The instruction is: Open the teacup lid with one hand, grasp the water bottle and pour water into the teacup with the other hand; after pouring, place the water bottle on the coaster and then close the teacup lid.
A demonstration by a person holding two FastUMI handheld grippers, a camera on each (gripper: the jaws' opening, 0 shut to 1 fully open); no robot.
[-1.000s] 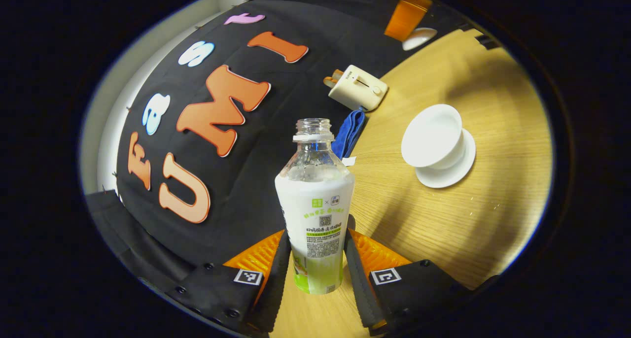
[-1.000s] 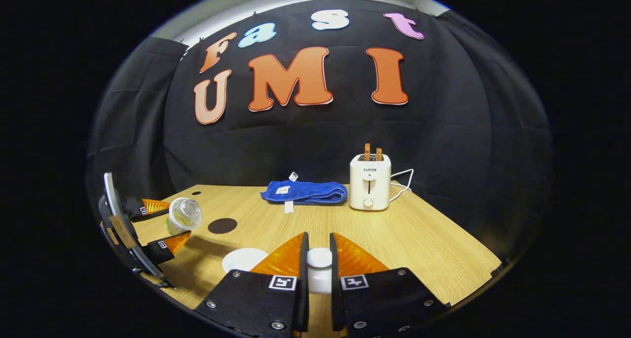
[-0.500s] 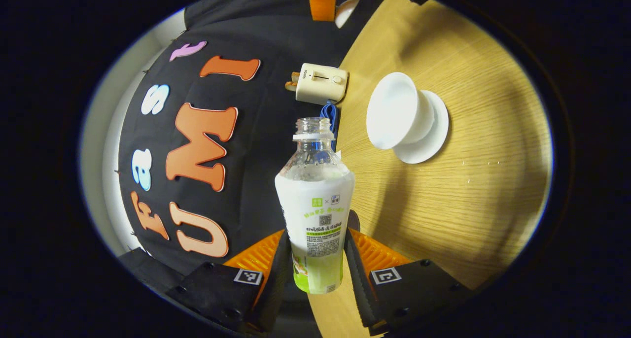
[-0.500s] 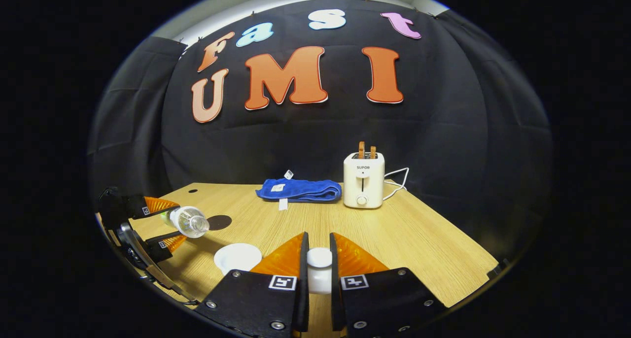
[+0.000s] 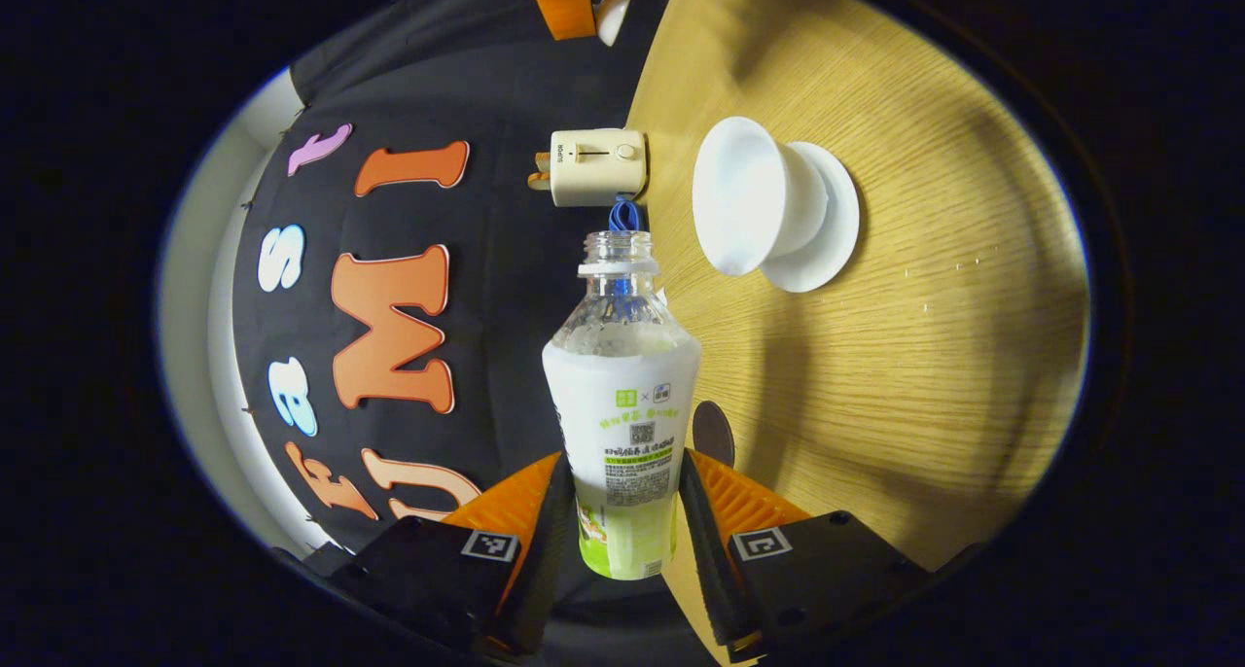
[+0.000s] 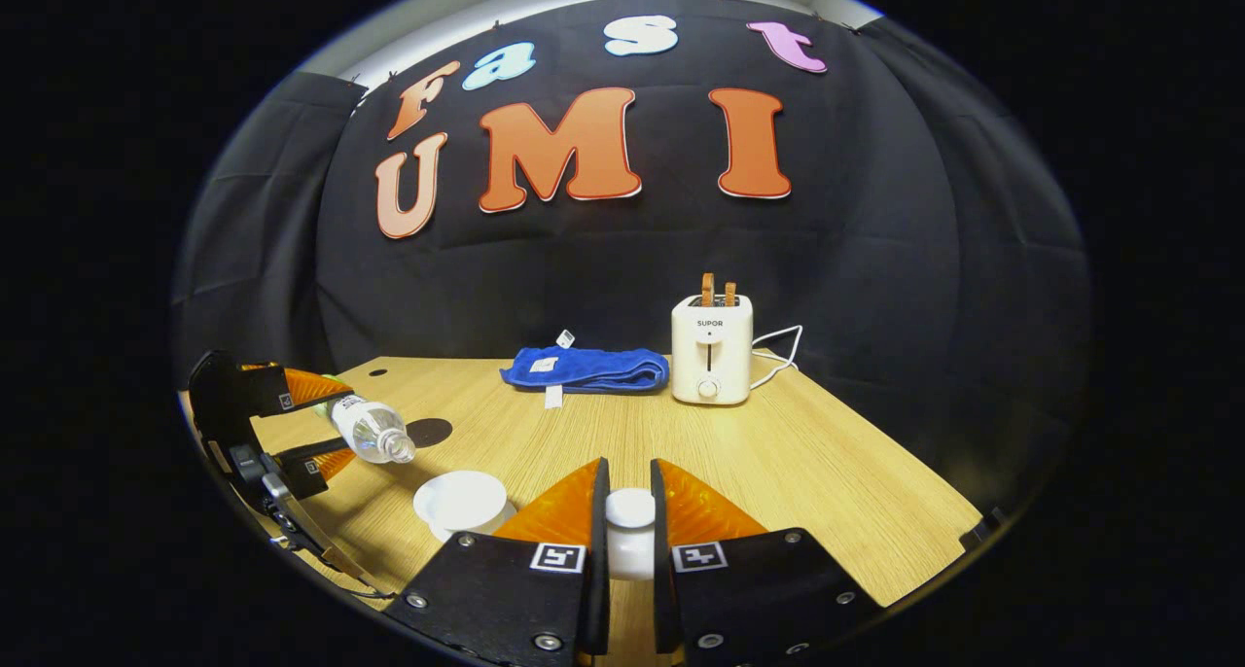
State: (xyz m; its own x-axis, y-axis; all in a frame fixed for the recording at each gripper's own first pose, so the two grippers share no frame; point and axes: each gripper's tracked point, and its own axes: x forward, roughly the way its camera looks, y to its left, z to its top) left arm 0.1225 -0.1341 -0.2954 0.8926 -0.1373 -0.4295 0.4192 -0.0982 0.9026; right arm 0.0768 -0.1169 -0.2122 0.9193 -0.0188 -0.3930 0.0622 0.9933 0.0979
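In the left gripper view, the water bottle (image 5: pixel 622 395) is held nearest the camera, clamped low on its labelled body between the two fingers of the left gripper (image 5: pixel 624 511). It is uncapped and tipped well over toward horizontal, as the right gripper view shows, with its open neck pointing toward the teacup (image 5: pixel 749 195) and not yet over it. The bottle looks like thin plastic and fairly light; a firm squeeze would likely buckle the wall (and push water out early), so a moderate grip on the stiffer labelled waist is judged best, as it is taken now. The label film may be slippery once wet.

In the right gripper view, the teacup lid (image 6: pixel 630 521) is pinched by its knob between the closed fingers of the right gripper (image 6: pixel 629 541), held aside of the cup. The lid appears to be glazed ceramic: rigid, smooth and breakable, so the knob is the only sensible hold.

Farther off, the open teacup sits on its saucer (image 5: pixel 827 220) on the table (image 5: pixel 924 375); the dark round coaster (image 6: pixel 429 432) lies just beyond the bottle's neck. At the back, a blue cloth (image 6: pixel 586 369) and a toaster (image 6: pixel 711 349) stand beside each other near the wall.
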